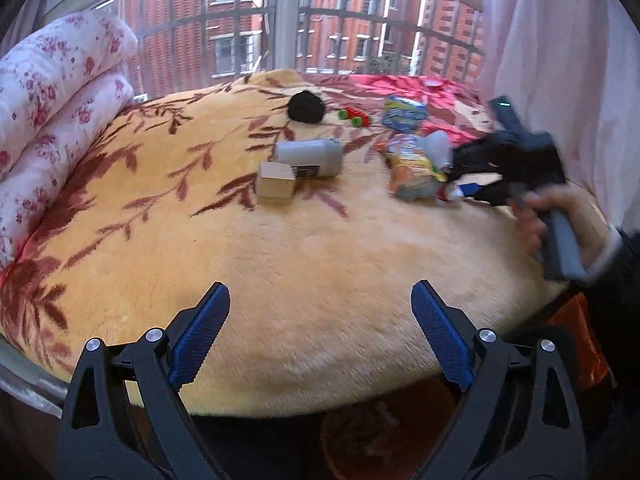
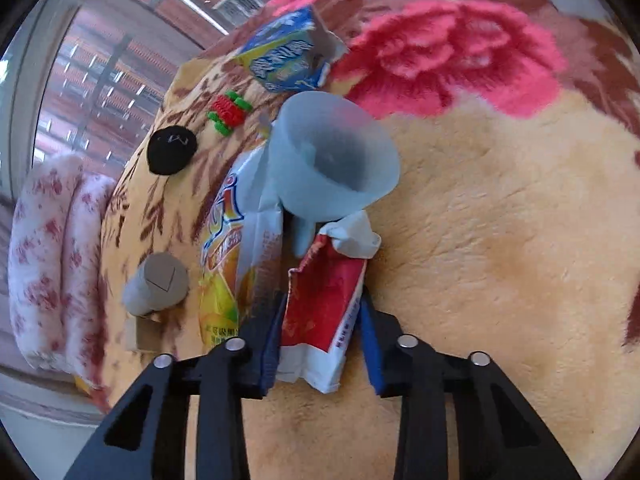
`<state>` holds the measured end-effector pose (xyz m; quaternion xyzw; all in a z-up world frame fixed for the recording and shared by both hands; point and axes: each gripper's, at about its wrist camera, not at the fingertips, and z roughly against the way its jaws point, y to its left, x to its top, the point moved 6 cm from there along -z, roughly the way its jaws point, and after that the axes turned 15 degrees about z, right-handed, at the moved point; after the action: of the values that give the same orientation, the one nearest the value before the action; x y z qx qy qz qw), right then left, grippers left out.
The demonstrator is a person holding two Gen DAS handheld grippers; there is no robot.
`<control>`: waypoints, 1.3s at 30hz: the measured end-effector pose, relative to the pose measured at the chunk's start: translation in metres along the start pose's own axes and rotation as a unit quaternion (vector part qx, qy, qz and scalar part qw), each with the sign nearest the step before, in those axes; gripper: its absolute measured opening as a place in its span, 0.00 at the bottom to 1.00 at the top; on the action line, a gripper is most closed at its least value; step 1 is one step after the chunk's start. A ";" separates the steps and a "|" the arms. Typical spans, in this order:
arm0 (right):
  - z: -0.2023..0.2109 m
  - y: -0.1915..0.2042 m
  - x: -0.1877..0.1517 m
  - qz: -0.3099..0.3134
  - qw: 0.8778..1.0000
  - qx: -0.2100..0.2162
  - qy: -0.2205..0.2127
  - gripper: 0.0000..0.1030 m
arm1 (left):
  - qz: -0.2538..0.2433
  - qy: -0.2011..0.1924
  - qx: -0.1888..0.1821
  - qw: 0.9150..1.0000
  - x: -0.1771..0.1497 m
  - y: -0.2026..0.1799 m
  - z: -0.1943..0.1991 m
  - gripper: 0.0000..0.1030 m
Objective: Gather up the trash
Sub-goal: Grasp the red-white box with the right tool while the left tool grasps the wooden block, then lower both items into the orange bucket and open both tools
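Note:
My right gripper [image 2: 323, 296] points down at the bed, its blue pads closed on both sides of a crumpled red and white wrapper [image 2: 324, 300]. Just beyond it a translucent plastic cup [image 2: 332, 152] lies on its side, next to an orange and yellow snack bag [image 2: 228, 264]. A blue and yellow carton [image 2: 286, 60] lies further back. In the left wrist view the snack bag [image 1: 416, 168] and carton [image 1: 404, 114] sit at the far right, with a hand holding the right gripper [image 1: 512, 168] beside them. My left gripper [image 1: 320, 292] hangs open over the bed's near edge, nothing between its fingers.
A grey canister [image 1: 310, 156], a small cardboard box [image 1: 276, 180], a black round object [image 1: 306, 106] and a red and green toy [image 1: 354, 116] lie mid-bed on the yellow plush blanket [image 1: 280, 280]. A folded floral quilt [image 1: 52, 112] is stacked at left. A brownish round container [image 1: 384, 440] sits below the bed edge.

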<state>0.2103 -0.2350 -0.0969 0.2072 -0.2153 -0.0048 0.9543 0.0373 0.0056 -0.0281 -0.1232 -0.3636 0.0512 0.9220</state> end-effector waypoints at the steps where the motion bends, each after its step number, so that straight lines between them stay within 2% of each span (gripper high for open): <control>1: 0.007 0.002 -0.003 0.006 1.000 -0.004 -0.012 0.27 | 0.004 0.004 0.002 1.000 0.004 0.002 -0.005 0.87; 2: 0.014 0.002 -0.005 0.008 1.000 -0.007 -0.022 0.27 | 0.015 0.012 0.006 1.000 0.009 0.004 -0.014 0.87; 3: 0.019 0.001 -0.006 0.012 0.999 -0.008 -0.031 0.16 | 0.028 0.018 0.006 0.999 0.016 0.007 -0.022 0.87; 5: 0.038 0.007 -0.014 0.034 0.998 -0.007 -0.058 0.16 | 0.044 0.021 0.008 0.999 0.031 0.009 -0.037 0.87; 8: 0.066 0.009 -0.030 0.060 0.994 -0.010 -0.092 0.16 | 0.056 0.026 0.030 0.998 0.054 0.012 -0.065 0.87; 13: 0.095 0.013 -0.050 0.096 0.988 -0.004 -0.118 0.16 | 0.055 0.046 0.078 0.994 0.085 0.020 -0.115 0.87; 18: 0.102 0.024 -0.065 0.125 0.984 0.007 -0.126 0.17 | 0.051 0.057 0.127 0.989 0.091 0.028 -0.146 0.87; 20: 0.100 0.027 -0.069 0.126 0.984 0.019 -0.124 0.17 | 0.059 0.057 0.135 0.987 0.089 0.034 -0.155 0.72; 21: 0.098 0.028 -0.071 0.125 0.984 0.022 -0.123 0.17 | 0.063 0.067 0.138 0.986 0.086 0.036 -0.160 0.51; 22: 0.096 0.028 -0.073 0.123 0.985 0.025 -0.121 0.17 | 0.064 0.065 0.142 0.986 0.086 0.037 -0.161 0.45; 23: 0.094 0.029 -0.075 0.124 0.985 0.027 -0.120 0.17 | 0.063 0.055 0.134 0.988 0.087 0.036 -0.157 0.35; 24: 0.093 0.029 -0.076 0.124 0.985 0.028 -0.119 0.17 | 0.058 0.048 0.132 0.988 0.087 0.035 -0.154 0.33; 26: 0.092 0.031 -0.079 0.125 0.985 0.028 -0.118 0.17 | 0.051 0.042 0.132 0.989 0.086 0.033 -0.150 0.33; 31: 0.099 0.041 -0.091 0.140 0.982 0.030 -0.121 0.18 | 0.057 0.015 0.094 0.994 0.082 0.031 -0.117 0.33; 34: 0.107 0.051 -0.102 0.162 0.979 0.028 -0.123 0.17 | 0.059 0.018 0.061 0.996 0.069 0.024 -0.090 0.33; 39: 0.120 0.068 -0.125 0.194 0.972 0.028 -0.126 0.18 | 0.019 0.004 0.030 0.999 0.035 -0.003 -0.037 0.33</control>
<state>0.0419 -0.2080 -0.0231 0.1861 -0.3698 0.1609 0.8959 0.0877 0.0025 -0.0305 -0.1022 -0.3555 0.0789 0.9257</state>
